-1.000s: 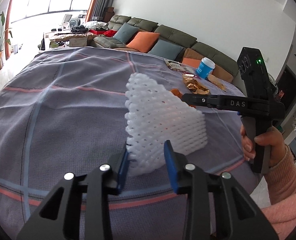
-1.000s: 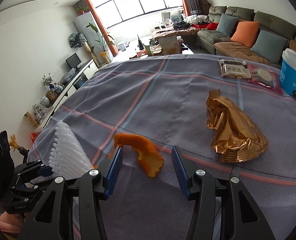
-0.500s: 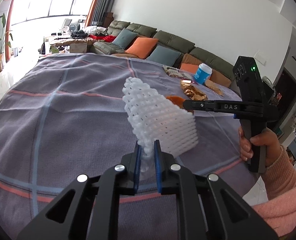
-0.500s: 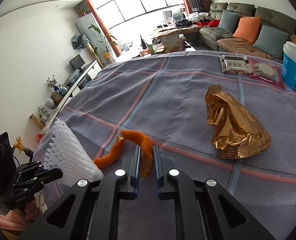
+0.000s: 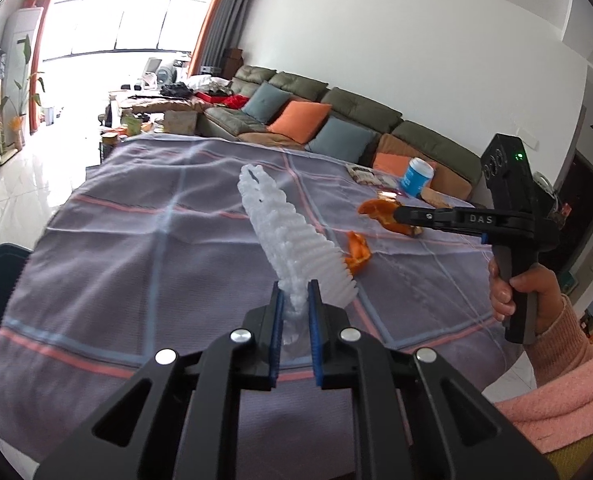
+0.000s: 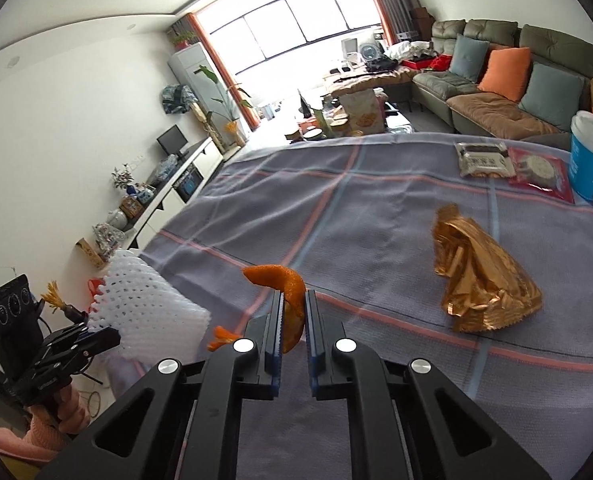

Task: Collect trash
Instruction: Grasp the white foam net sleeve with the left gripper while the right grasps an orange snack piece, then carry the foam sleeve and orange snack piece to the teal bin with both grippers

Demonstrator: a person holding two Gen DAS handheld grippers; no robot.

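Lifted now, one foam net (image 5: 296, 236) and one orange peel (image 6: 288, 300) sit clamped in separate jaws; one peel piece (image 5: 356, 254) remains.

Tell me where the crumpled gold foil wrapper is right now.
In the right wrist view, the crumpled gold foil wrapper lies on the grey plaid tablecloth, right of the right gripper, nearer the camera than the blue paper cup.

White foam net (image 5: 292, 236) in left gripper (image 5: 295, 300)

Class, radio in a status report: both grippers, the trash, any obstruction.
Left gripper shut on white foam net, lifted. Right gripper shut on orange peel. Second peel piece and gold wrapper lie on the tablecloth. Nothing blocking.
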